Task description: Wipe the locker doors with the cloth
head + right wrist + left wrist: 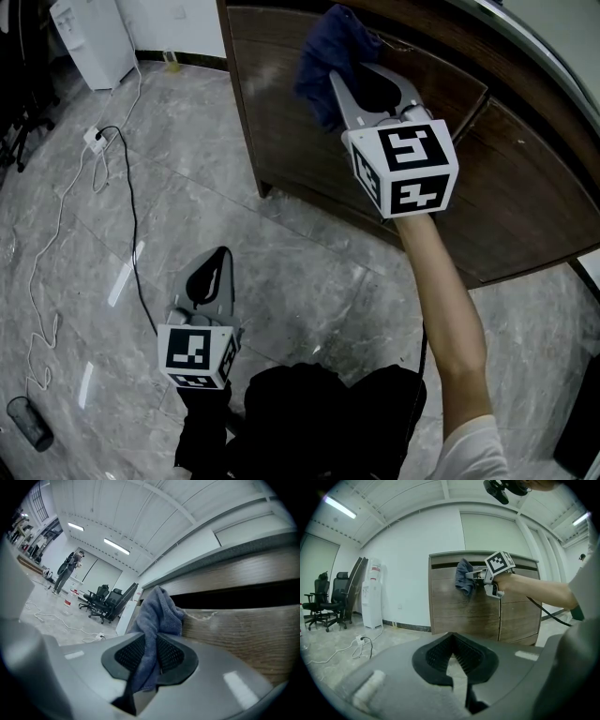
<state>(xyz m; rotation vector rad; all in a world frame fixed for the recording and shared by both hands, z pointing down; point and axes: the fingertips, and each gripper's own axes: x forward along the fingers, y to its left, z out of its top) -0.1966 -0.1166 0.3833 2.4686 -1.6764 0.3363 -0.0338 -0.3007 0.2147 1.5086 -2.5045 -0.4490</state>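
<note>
Pinching the blue cloth (157,611) between our right gripper's (154,641) jaws, we hold its bunch just ahead, against the locker door (243,634); our left gripper's (451,639) jaws sit together, empty.

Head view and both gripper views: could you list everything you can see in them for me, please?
cloth: one, blue, in the right gripper, at the locker's upper front
locker: one, dark brown, upper right of the head view
water dispenser: one, white, left of the locker
office chairs: two, black, far left
power strip: one, white, on the floor
bystander: one, dark clothes, far across the room
left gripper: one, grey, held low, shut, empty
right gripper: one, grey, shut on the cloth
</note>
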